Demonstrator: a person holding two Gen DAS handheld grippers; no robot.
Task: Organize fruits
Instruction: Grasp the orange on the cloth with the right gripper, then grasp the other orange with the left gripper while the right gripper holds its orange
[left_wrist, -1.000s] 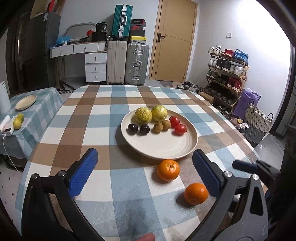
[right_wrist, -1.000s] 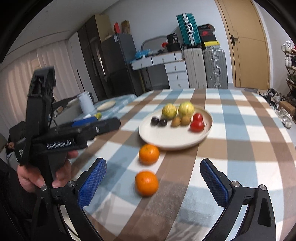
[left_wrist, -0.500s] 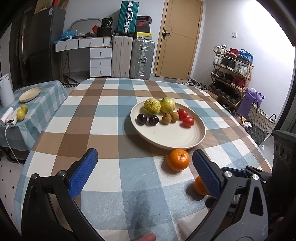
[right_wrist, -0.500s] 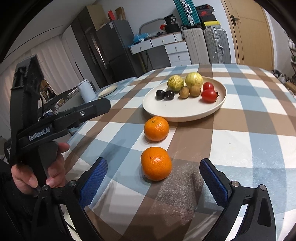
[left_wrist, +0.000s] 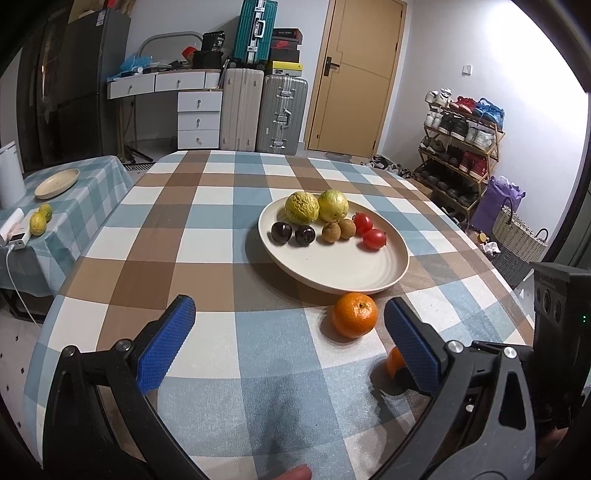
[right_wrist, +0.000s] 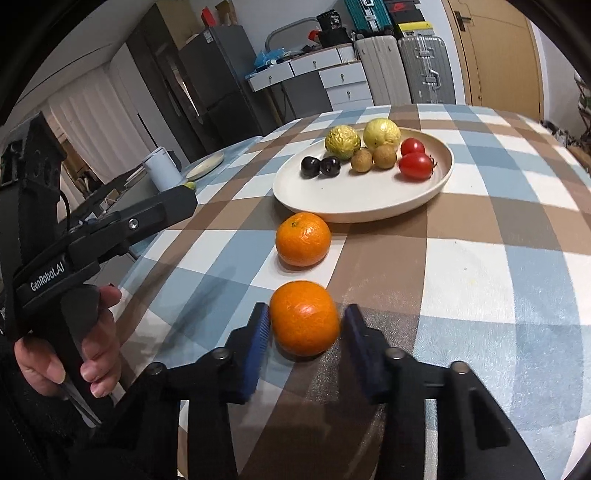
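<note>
A round cream ceramic plate (right_wrist: 369, 199) sits on a table covered with a blue, brown and white checked cloth (right_wrist: 480, 266). On the plate lie two yellow-green wrinkled round fruits (right_wrist: 342, 142), two dark glossy cherries (right_wrist: 330, 165), two small tan round fruits (right_wrist: 384, 156) and two red cherry tomatoes (right_wrist: 415, 166), all gathered on the plate's far half.

Just off the plate's near rim rests a far orange mandarin (right_wrist: 303, 239), close to the rim but whether it touches cannot be told. Nearer the viewer than that one, further from the plate, is a near orange mandarin (right_wrist: 305, 318). The right gripper (right_wrist: 305, 328), black with blue ridged pads, has just been closing its jaws, and the near mandarin sits between them with the left pad touching it and the right pad at its side.

The left gripper (left_wrist: 288, 332), to the left of the plate in the right wrist view and held by a person's hand (right_wrist: 70, 350), has its jaws spread wide with nothing between them, hanging above the cloth on the near side of the plate.
</note>
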